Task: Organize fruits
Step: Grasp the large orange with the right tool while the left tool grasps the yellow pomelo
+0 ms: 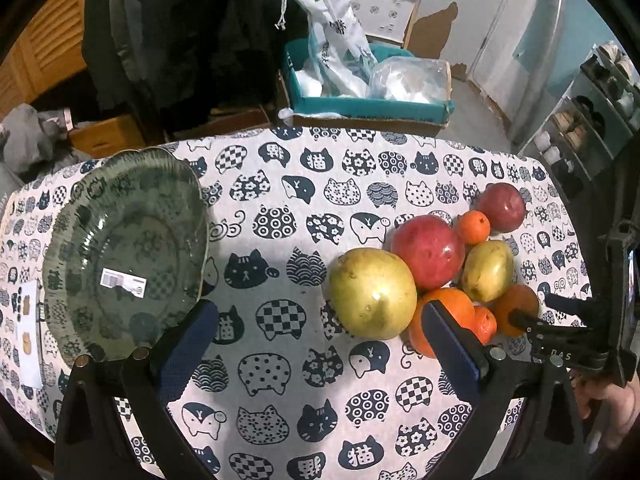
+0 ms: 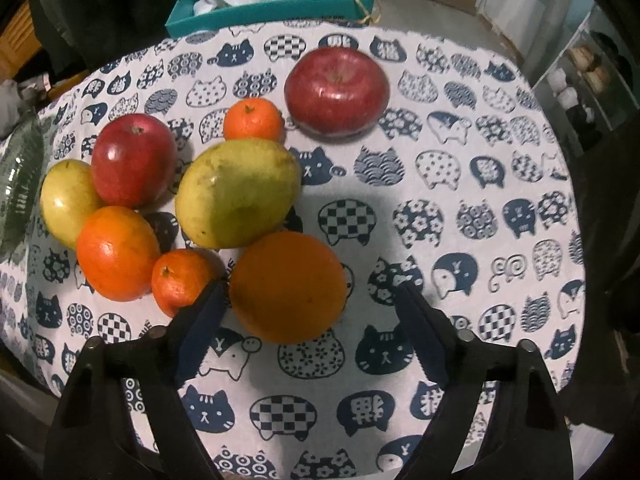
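Several fruits lie bunched on the cat-print tablecloth: two red apples, two yellow-green pears, oranges and mandarins. A green patterned plate with a barcode sticker sits apart on the left, with nothing on it. My left gripper is open above the cloth between plate and fruit, with the big yellow pear just beyond its right finger. My right gripper is open around the large orange, and neither pad touches it. In the left wrist view the right gripper's body reaches in beside that orange.
A teal box stuffed with plastic bags stands beyond the table's far edge. Dark clothing hangs behind the plate. A shoe rack stands at the right. A white card lies left of the plate.
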The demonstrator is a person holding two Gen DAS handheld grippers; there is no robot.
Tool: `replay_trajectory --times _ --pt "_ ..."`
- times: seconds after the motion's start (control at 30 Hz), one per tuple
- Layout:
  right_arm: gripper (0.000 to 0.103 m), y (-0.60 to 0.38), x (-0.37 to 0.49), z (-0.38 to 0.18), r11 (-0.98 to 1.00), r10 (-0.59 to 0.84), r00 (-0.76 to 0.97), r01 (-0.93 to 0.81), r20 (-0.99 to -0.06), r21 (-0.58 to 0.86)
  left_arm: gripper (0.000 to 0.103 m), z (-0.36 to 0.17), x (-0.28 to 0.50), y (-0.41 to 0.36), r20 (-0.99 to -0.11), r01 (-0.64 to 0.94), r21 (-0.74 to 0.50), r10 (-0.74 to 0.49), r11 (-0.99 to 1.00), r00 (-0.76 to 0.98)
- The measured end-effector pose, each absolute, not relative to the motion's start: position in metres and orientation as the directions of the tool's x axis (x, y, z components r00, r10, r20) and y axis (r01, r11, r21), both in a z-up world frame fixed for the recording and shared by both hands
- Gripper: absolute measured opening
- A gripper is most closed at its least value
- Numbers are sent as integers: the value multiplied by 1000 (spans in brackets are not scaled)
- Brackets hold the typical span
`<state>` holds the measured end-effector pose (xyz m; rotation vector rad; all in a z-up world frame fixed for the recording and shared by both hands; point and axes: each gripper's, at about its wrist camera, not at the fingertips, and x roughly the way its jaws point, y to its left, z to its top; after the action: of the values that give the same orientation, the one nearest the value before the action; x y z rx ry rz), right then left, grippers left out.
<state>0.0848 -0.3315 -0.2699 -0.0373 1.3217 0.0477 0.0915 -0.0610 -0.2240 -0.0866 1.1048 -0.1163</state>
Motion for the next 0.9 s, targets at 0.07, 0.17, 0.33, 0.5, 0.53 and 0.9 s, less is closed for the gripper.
replay_trajectory --times 0.07,0.17,0.33,0.5,0.53,0.9 --pt "83 -332 86 -275 998 28 236 -57 -971 15 102 -227 93 -63 -887 51 -128 -137 990 440" --pt "76 -332 88 -279 997 47 228 -65 -972 32 102 -231 96 -66 -893 53 -139 -148 989 426" --pt "66 -326 91 -287 995 63 211 -91 -975 45 102 -237 102 -73 -896 58 -157 -167 986 411" --pt "64 -328 89 -280 997 31 246 -82 -969 11 102 -246 111 -85 -903 71 -154 -170 985 394" --pt "64 -329 91 -277 997 20 263 -74 -965 0 102 -248 114 -87 -905 72 -153 -169 986 390" --pt "64 -353 102 -252 1000 11 356 15 -934 17 98 -276 132 -106 -928 81 -165 -182 983 326"
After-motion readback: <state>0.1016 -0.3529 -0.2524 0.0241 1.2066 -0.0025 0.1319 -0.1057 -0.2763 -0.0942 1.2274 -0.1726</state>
